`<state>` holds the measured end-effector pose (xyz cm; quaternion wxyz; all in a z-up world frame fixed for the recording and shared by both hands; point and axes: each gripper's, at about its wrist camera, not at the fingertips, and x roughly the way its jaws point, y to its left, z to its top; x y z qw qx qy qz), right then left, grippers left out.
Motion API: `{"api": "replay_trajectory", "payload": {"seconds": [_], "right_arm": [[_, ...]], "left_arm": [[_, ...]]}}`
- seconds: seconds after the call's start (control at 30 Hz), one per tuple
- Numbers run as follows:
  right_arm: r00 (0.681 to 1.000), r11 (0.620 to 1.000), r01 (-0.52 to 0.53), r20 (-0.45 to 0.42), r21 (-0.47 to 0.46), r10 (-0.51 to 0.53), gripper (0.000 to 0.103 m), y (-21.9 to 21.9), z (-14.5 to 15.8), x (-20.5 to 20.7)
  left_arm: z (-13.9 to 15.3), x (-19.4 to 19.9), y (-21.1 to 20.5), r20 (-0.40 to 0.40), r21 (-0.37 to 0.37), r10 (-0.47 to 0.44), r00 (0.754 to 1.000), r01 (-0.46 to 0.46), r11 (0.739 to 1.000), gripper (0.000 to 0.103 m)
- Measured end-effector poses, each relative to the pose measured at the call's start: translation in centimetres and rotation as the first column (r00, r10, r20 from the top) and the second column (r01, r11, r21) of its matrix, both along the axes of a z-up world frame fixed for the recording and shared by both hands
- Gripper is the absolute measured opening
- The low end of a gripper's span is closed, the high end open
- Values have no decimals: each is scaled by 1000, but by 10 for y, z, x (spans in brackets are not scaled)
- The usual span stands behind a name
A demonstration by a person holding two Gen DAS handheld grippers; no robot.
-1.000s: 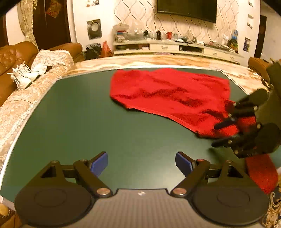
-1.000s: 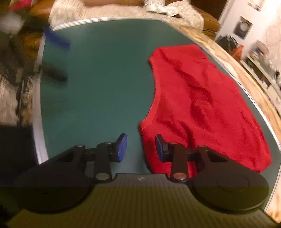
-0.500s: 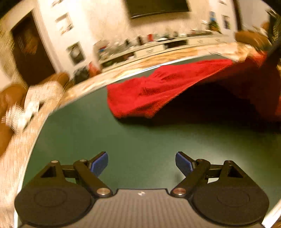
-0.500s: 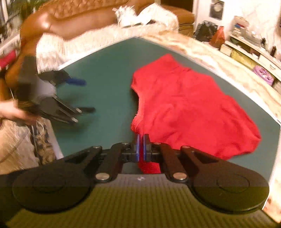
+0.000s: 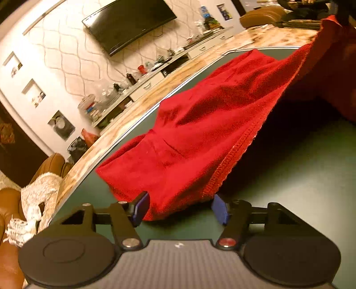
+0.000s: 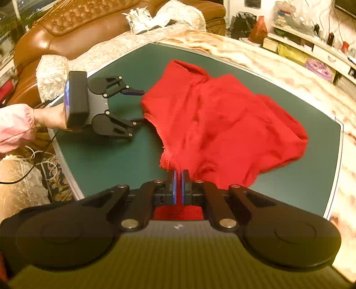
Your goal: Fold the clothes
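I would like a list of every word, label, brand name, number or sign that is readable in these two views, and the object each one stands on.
None can be read.
Television: a faint mark on its lower edge, too small to read.
Posters on the far wall: print too blurred to read.
Bottles and boxes on the long shelf: labels too small to read.
Red garment: no tag or print shows.
Both tongs carry only a small white mark, no letters.
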<state>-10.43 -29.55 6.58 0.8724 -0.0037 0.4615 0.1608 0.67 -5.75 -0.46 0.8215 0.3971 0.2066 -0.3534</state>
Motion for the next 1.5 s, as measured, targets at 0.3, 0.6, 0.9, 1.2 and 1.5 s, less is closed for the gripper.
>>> {"api": "replay_trajectory", "payload": {"seconds": [0.3,0.6,0.9,1.2,1.5], "right_arm": [[991,991,132,-11,21,-132,6,-37,-22,9],[993,990,116,3,77,-117,20,-39,-46,11],[951,910,-243,101,-336,292,48,121,-92,-25],[885,642,-316,26,-698,465,45,163,-143,-36],[950,785,-115,164,-608,266,11,119,-98,-20]], "left_arm": [[-9,-1,-2,47,70,-84,995,80,994,55],[-10,1,-1,27,51,-70,997,68,996,55],[11,5,14,4,-8,-32,999,32,999,54],[12,5,21,9,10,-39,999,39,999,55],[-5,-8,16,56,96,-118,991,112,989,59]]}}
